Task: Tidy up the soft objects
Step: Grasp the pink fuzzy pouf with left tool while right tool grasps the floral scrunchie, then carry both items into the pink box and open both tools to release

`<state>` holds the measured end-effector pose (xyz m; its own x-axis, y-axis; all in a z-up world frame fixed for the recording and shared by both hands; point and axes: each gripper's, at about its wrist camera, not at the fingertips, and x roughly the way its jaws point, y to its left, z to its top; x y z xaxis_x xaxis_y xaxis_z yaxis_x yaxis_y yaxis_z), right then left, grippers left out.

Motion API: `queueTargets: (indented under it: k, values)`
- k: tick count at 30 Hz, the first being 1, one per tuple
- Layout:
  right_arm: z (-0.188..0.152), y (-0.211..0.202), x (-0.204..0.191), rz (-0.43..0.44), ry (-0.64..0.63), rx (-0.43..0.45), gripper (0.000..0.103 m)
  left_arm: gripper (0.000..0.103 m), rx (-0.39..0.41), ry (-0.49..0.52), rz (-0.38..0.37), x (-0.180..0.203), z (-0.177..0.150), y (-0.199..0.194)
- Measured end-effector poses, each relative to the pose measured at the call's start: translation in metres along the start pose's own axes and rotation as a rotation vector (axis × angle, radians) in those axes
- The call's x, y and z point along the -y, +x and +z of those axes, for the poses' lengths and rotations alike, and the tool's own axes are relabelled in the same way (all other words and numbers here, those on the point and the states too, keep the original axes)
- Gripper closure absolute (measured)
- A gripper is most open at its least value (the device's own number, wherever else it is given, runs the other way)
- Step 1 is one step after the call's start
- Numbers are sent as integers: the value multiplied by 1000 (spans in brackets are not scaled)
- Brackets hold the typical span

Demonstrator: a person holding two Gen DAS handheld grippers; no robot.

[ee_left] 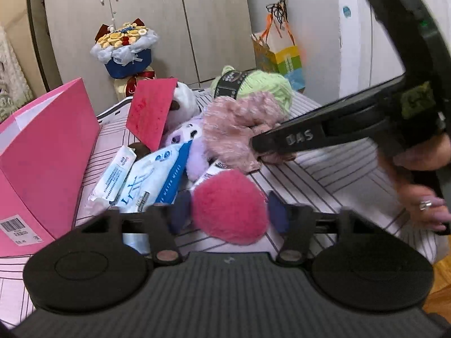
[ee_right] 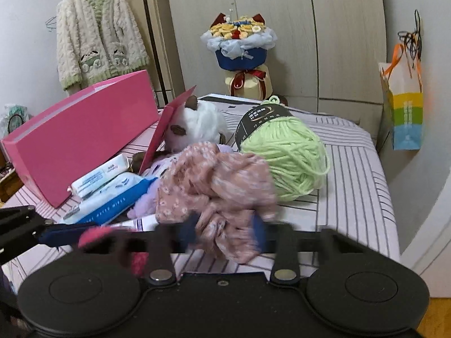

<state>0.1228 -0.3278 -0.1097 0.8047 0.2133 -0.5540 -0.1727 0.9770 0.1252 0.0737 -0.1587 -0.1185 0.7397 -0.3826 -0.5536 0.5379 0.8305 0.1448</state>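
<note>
A fluffy pink pompom (ee_left: 229, 205) sits between the blue pads of my left gripper (ee_left: 229, 211), which is shut on it just above the striped sheet (ee_left: 324, 174). My right gripper (ee_right: 224, 229) is shut on a crumpled pink floral cloth (ee_right: 214, 186) at the front of the pile. In the left wrist view it comes in from the right, its fingertips (ee_left: 262, 143) on the cloth (ee_left: 234, 129). Behind lie a green yarn ball (ee_right: 284, 157), a white plush (ee_right: 200, 124), a purple plush (ee_left: 191, 146) and wet wipe packs (ee_left: 146, 177).
An open pink box (ee_left: 42, 163) stands at the left of the bed, and a pink card (ee_left: 150, 109) leans on the plush. A bouquet (ee_right: 239, 45) and wardrobe doors are behind. A paper bag (ee_right: 406, 109) hangs at the right, a cardigan (ee_right: 98, 45) at the left.
</note>
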Motion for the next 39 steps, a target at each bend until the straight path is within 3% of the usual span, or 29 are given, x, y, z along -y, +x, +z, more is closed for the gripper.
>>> queueTargets:
  k: [5,9,19,29,35,39]
  values:
    - [-9,-29,-6,-20,-35,52,91,62,8,16,20,1,-1,-8]
    - [-11,-51,-18,-65,-77,83,91,62,16,-5,-9,-7,1,-20]
    - [2,-92,-55,-77,-164,106,91,62,2,-102,-80,-61,9,-61]
    - [39,-117,-111,97,-214,135,91,62,3,-153,-106,-134,20,-114]
    - [81,-97,-144,216,-239,136,91,62,17,-171,-31,-184,37,-131]
    - [117,-62,-165,287,-257,95,91,62,21,-178,34,-220,58,-123]
